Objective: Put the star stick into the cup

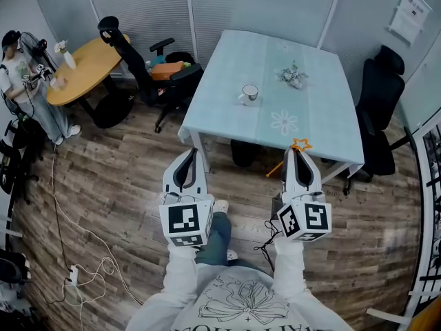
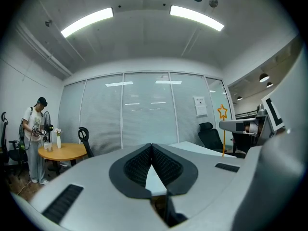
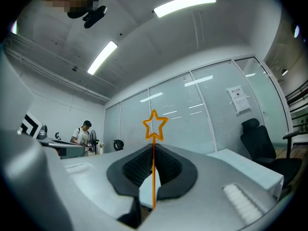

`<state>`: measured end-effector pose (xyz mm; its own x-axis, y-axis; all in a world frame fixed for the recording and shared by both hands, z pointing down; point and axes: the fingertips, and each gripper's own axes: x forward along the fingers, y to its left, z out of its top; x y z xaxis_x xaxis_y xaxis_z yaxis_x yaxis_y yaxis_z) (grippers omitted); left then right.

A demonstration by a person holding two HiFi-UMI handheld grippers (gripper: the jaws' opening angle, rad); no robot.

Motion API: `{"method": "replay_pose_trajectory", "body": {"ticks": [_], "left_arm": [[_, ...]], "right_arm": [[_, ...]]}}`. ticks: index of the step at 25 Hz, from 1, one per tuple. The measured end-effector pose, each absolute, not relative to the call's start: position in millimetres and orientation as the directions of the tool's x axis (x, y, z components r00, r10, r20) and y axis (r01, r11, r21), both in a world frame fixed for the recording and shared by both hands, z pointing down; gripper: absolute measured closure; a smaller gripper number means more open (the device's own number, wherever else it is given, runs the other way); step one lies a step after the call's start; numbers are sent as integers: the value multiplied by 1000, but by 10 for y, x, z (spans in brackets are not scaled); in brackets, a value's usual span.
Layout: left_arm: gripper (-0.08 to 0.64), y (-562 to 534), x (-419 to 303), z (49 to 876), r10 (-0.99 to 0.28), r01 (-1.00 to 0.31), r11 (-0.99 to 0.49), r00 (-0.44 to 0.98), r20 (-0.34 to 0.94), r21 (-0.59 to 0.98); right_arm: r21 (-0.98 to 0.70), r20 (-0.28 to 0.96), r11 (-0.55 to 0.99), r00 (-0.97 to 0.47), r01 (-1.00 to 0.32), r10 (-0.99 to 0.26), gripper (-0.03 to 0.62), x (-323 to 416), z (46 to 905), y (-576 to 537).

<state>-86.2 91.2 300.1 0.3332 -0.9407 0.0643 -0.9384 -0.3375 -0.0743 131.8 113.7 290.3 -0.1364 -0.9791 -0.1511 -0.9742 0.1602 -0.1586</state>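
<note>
The right gripper [image 1: 297,152] is closed on the star stick [image 3: 154,124], the left gripper [image 1: 187,156] closed on nothing, with the cup [image 1: 249,93] at 11 o'clock from the stick.

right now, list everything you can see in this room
table: one, pale blue cloth, centre
cup: one, white, on the table
flower ornament: one, pale, on the table beyond cup
star stick: one, orange, in right gripper
round table: one, wooden, far left
office chairs: two, black, flanking the table
person: one, light shirt, beside round table
power strip: one, white, floor lower left
left gripper: one, grey, jaws shut, empty
right gripper: one, grey, jaws shut on star stick
</note>
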Motion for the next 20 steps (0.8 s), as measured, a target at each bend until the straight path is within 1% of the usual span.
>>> {"method": "replay_pose_trajectory", "body": {"ticks": [20], "left_arm": [[554,-1407,-618,3013,-889,-888,-457,453,66,-55]], "right_arm": [[-112,-169,69,-50,-991,-984,575,1423,2777,-946]]}}
